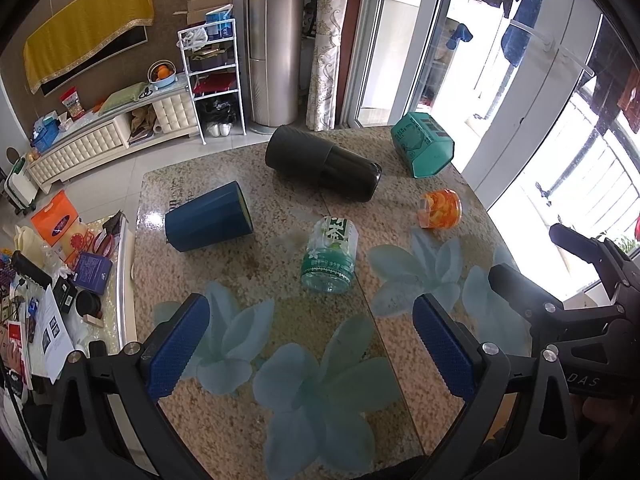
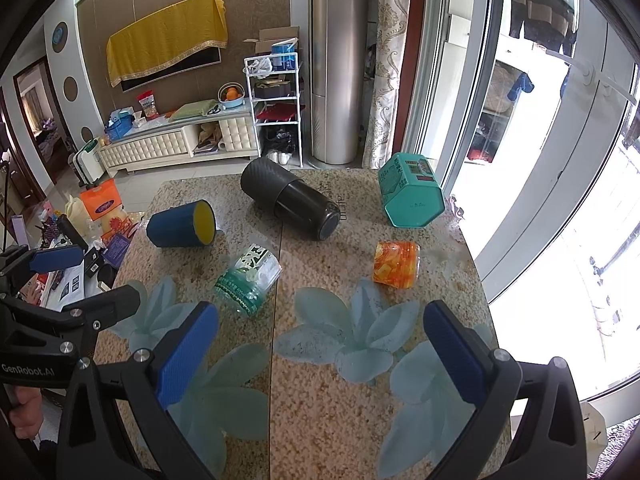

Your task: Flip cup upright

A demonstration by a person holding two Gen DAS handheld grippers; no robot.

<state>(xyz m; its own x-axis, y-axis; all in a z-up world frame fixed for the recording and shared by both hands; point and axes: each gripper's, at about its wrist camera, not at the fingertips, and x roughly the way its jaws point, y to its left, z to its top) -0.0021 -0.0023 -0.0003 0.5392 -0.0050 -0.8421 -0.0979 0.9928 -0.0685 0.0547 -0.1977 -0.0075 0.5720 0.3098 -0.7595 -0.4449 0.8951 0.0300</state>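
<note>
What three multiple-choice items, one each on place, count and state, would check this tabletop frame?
1. Where does the blue cup lie on the table?
A. far left B. far right C. near edge
2. How many containers lie tipped over?
A. three B. five C. seven
3. How do both grippers stand?
A. shut on cups B. open, holding nothing C. one shut

Key: 1 A, it is leftmost. 2 B, with the black flask, green tin, orange jar and green bottle. 3 B, left gripper and right gripper are spread above the table.
</note>
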